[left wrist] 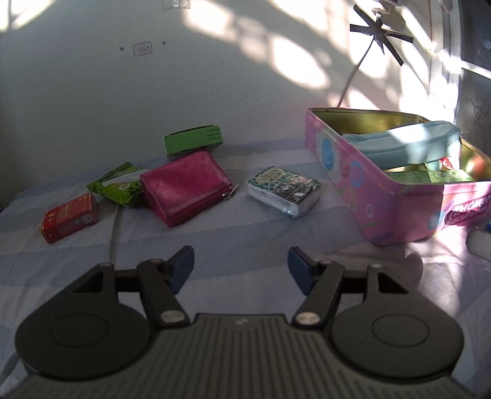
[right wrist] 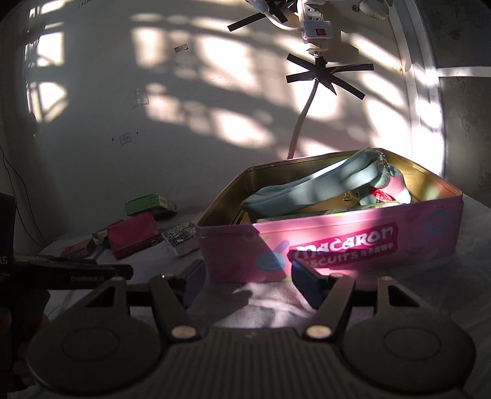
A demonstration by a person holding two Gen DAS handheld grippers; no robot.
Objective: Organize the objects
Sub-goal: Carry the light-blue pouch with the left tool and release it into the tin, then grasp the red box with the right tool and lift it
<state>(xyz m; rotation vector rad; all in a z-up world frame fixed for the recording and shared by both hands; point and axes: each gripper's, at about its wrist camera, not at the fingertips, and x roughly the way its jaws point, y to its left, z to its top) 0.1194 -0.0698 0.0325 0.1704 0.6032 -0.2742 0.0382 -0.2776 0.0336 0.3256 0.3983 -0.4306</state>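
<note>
A pink macaron tin (left wrist: 377,202) (right wrist: 337,242) stands open on the bed sheet, holding a light blue pouch (left wrist: 408,144) (right wrist: 307,187) and green packets. Left of it lie a patterned tissue pack (left wrist: 284,191) (right wrist: 179,234), a magenta wallet (left wrist: 184,187) (right wrist: 132,234), a green snack packet (left wrist: 118,184), a red box (left wrist: 69,217) (right wrist: 78,248) and a green box (left wrist: 191,138) (right wrist: 150,204). My left gripper (left wrist: 241,267) is open and empty, short of the tissue pack. My right gripper (right wrist: 247,277) is open and empty, just before the tin's front wall.
A white wall rises behind the bed, with a cable (right wrist: 302,119) taped to it and a power strip (right wrist: 316,23) above the tin. The left gripper's body (right wrist: 70,274) shows at the left of the right wrist view. A striped sheet (left wrist: 214,239) covers the surface.
</note>
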